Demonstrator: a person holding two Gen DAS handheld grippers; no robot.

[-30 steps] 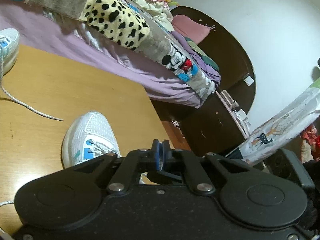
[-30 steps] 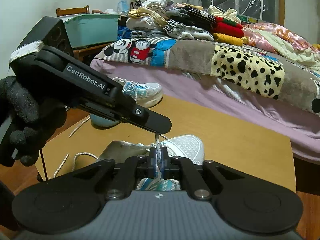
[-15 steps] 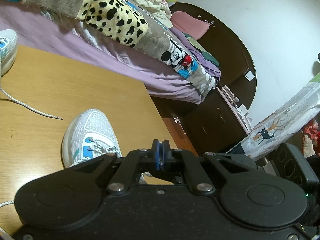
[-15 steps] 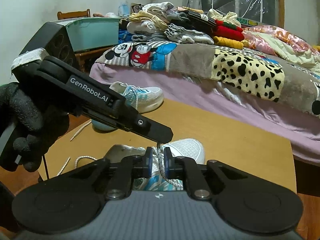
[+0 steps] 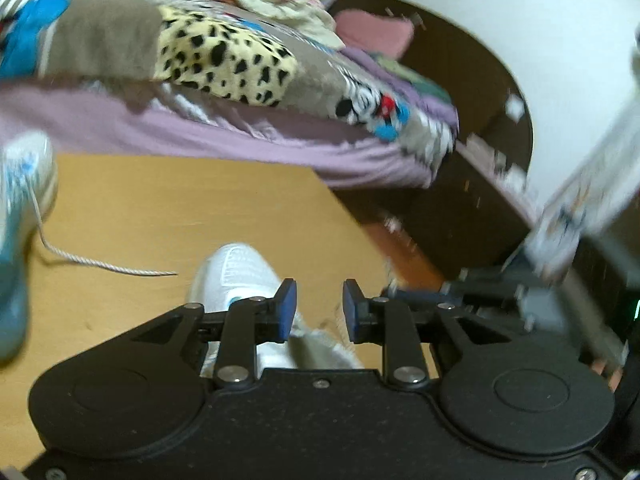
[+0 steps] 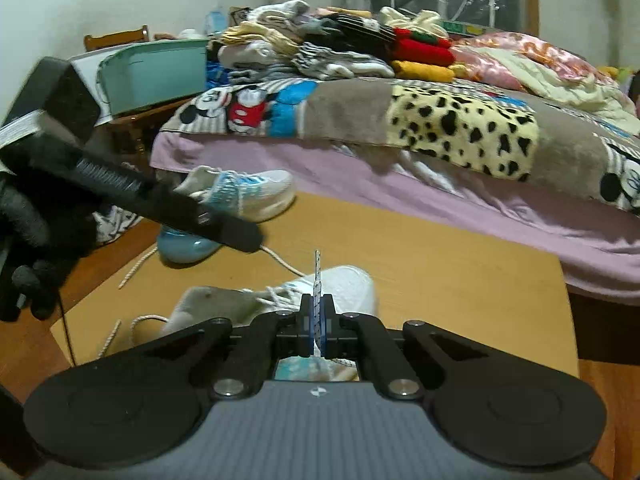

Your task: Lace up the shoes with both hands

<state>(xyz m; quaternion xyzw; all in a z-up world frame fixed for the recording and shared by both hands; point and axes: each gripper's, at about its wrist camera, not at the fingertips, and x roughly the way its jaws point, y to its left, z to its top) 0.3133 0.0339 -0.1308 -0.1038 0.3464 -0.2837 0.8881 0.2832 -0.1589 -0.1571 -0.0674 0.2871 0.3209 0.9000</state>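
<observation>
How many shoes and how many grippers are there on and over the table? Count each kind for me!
Shoes: 2, the near white shoe and the far white-and-blue shoe.
Grippers: 2, the left gripper with its jaws apart and the right gripper pinching the lace end.
Total: 4

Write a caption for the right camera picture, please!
Right gripper pinches a shoelace above the white sneaker.

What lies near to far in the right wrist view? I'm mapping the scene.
right gripper shut on the lace tip → white shoe on the wooden table → second shoe → purple bed edge → folded clothes pile.
</observation>
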